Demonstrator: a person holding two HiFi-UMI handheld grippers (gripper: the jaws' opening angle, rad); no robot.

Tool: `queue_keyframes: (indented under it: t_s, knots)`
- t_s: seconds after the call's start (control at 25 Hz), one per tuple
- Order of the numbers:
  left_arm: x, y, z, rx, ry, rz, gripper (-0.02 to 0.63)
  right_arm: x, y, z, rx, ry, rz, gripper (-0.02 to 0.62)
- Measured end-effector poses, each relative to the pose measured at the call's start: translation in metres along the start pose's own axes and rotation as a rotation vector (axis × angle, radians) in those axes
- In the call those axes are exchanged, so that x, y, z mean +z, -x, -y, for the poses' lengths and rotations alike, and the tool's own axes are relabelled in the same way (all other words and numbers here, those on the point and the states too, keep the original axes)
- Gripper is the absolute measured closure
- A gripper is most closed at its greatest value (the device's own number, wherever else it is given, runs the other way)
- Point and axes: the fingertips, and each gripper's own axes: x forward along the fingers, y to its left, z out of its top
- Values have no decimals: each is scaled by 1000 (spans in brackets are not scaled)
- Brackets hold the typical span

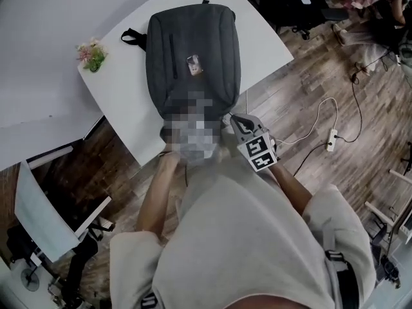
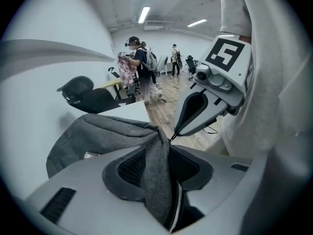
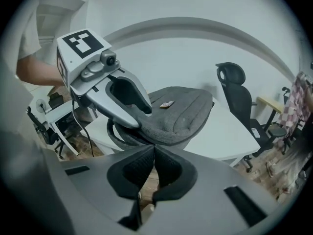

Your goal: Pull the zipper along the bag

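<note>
A fold of the grey backpack (image 1: 193, 50) is bracketed, for bracing, by the partly parted jaws of the left gripper (image 2: 159, 150); those of the right gripper (image 3: 152, 150) are closed, apparently on the zipper pull (image 2: 171, 138).

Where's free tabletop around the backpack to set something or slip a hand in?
Bare table between flowers and backpack, and the corner right of the backpack. Crowded at the near edge: left gripper and right gripper meet at the backpack's end, right one on the zipper pull.
</note>
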Motion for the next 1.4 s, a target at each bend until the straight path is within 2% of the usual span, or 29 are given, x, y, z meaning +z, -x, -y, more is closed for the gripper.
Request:
queue_keyframes:
  t_s: [0.2, 0.32, 0.48, 0.76, 0.88, 0.96, 1.12, 1.24, 1.4]
  knots:
    - [-12, -6, 12, -84, -22, -29, 433, -3, 3, -4, -57, -16, 7, 577]
    - [-15, -9, 18, -130, -36, -35, 489, -6, 5, -5, -96, -22, 6, 577]
    - [-16, -10, 21, -197, -60, -50, 522, -7, 4, -7, -138, -38, 9, 577]
    - [-15, -13, 25, -202, 4, -13, 532, -12, 5, -18, -187, -69, 21, 577]
    - [-14, -5, 26, -242, 36, -5, 495, -15, 7, -21, -181, -80, 24, 577]
    - [-9, 6, 13, -227, 38, 20, 452, -15, 5, -20, -179, -92, 24, 577]
    - [-6, 7, -47, -91, 96, 46, 445, -13, 3, -20, -171, -83, 21, 577]
    - [-16, -19, -78, -51, 170, -5, 383, -12, 4, -20, -166, -79, 22, 577]
    - [-20, -50, -84, -65, 132, -86, 353, -14, 4, -19, -167, -80, 20, 577]
